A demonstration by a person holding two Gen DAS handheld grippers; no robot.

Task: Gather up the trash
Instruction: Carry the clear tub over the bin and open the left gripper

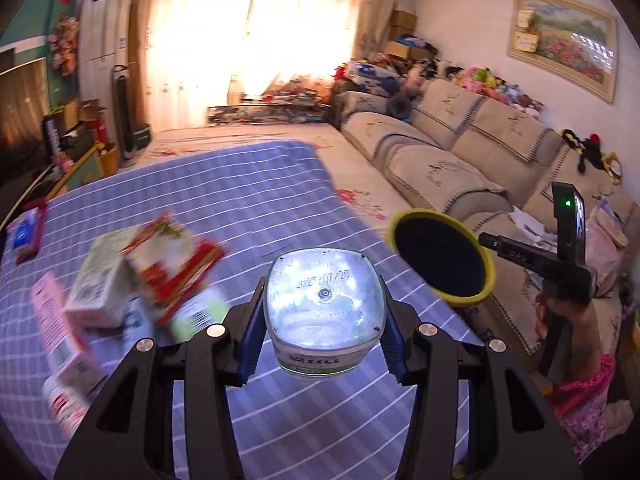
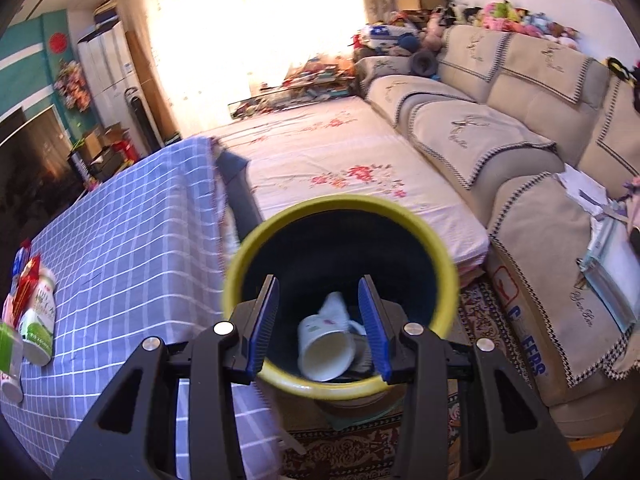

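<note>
1. progress: my left gripper (image 1: 324, 320) clamps a clear square plastic bottle (image 1: 324, 308) above the blue checked tablecloth (image 1: 248, 200).
2. my right gripper (image 2: 320, 328) grips the yellow-rimmed dark bin (image 2: 340, 216) by its rim; a white paper cup (image 2: 326, 350) lies inside.
3. cartons and packets (image 1: 132, 276) remain on the cloth.

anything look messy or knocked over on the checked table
Yes. The cartons and packets sit in a jumbled heap at the blue checked tablecloth's left side, some tilted against each other. In the right wrist view, one green-labelled bottle leans rather than standing straight.
</note>
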